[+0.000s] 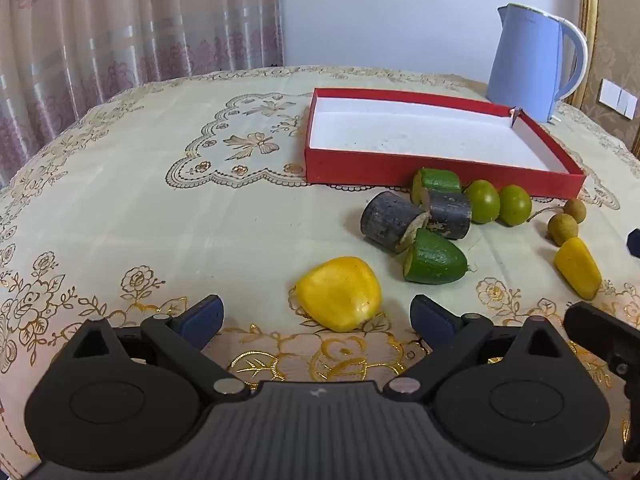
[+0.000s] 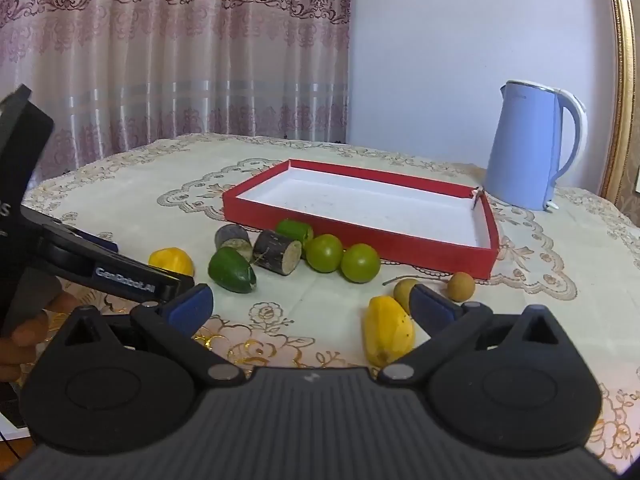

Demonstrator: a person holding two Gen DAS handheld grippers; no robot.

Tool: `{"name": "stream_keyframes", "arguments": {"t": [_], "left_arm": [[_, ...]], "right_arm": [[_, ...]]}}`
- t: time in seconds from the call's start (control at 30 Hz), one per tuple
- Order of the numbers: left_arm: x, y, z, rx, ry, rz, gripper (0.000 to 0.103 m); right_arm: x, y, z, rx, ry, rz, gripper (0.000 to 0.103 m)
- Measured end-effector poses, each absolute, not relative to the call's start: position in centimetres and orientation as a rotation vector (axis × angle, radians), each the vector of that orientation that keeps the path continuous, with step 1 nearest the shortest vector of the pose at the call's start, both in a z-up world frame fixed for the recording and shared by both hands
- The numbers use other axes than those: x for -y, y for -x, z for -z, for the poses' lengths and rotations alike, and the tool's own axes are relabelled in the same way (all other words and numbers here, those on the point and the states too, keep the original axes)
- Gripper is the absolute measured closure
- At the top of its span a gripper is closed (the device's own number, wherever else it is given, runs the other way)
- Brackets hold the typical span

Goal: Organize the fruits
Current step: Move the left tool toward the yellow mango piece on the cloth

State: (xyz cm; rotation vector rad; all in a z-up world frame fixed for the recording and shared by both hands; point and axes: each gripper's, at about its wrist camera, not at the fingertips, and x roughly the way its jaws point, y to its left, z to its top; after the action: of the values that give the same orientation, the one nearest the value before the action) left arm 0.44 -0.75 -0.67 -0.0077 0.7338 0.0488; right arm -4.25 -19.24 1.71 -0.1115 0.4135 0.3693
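Lower right, the elongated yellow fruit piece point(image 2: 387, 330) lies long axis toward camera, between the wide-open, empty right hand-held gripper point(image 2: 311, 305); the left hand-held gripper point(image 1: 318, 312) gapes empty too.

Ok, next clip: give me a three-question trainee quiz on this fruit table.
1. True or false: the red box already holds fruit.
2. Which fruit lies nearest ahead of the left gripper: A) round green fruit, B) yellow fruit piece, C) longan?
3. What stands behind the box's far right corner?

Key:
1. False, it is empty.
2. B, the yellow fruit piece.
3. The blue kettle.
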Motion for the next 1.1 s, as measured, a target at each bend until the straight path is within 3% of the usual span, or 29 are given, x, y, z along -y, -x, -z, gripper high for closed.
{"name": "stream_keyframes", "arguments": {"t": [0.63, 1.1], "left_arm": [[0.2, -0.9, 0.7, -0.751, 0.005, -0.048, 0.003], [1.1, -1.3, 0.4, -0.756, -0.014, -0.033, 0.039]], "right_arm": [[19.7, 4.2, -1.7, -0.409, 0.099, -0.352, 0.0], [19.8, 4.1, -1.6, -0.407, 0.099, -0.352, 0.0]]}}
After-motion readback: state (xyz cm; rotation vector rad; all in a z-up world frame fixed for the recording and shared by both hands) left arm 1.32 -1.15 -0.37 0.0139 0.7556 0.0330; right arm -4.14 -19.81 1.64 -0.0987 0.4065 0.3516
